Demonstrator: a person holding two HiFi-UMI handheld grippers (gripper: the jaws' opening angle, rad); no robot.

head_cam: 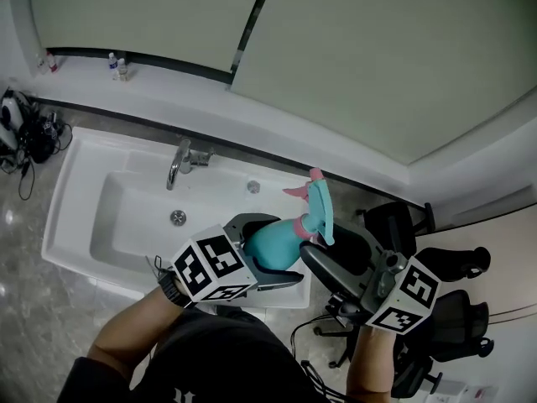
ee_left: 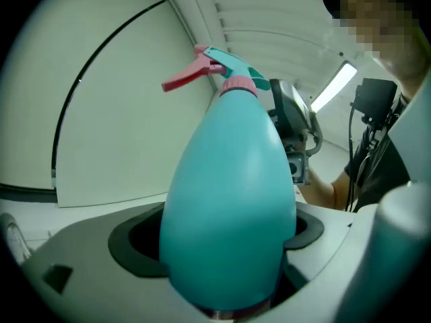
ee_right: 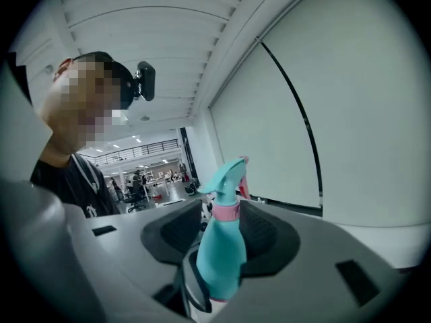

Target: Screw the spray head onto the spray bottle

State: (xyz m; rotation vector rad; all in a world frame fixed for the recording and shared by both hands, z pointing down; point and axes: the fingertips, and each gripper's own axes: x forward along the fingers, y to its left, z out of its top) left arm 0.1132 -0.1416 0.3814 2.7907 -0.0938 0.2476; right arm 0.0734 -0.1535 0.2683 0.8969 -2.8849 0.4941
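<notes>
A teal spray bottle (head_cam: 273, 243) is held over the right end of the sink, with its teal spray head (head_cam: 317, 204), pink trigger and pink collar sitting on its neck. My left gripper (head_cam: 270, 252) is shut on the bottle's wide body (ee_left: 229, 200), and its dark pads hug both sides. The right gripper (head_cam: 331, 242) comes in from the lower right. Its pads flank the pink collar and shoulder below the spray head (ee_right: 227, 180) and grip there. In the left gripper view the spray head (ee_left: 219, 69) points away, with the right gripper (ee_left: 293, 133) behind it.
A white sink (head_cam: 84, 225) with a chrome faucet (head_cam: 180, 162) lies below and left of the bottle. Small bottles (head_cam: 117, 65) stand on the back ledge. Cables (head_cam: 29, 133) lie at the far left and black office chairs (head_cam: 453, 309) stand at the lower right.
</notes>
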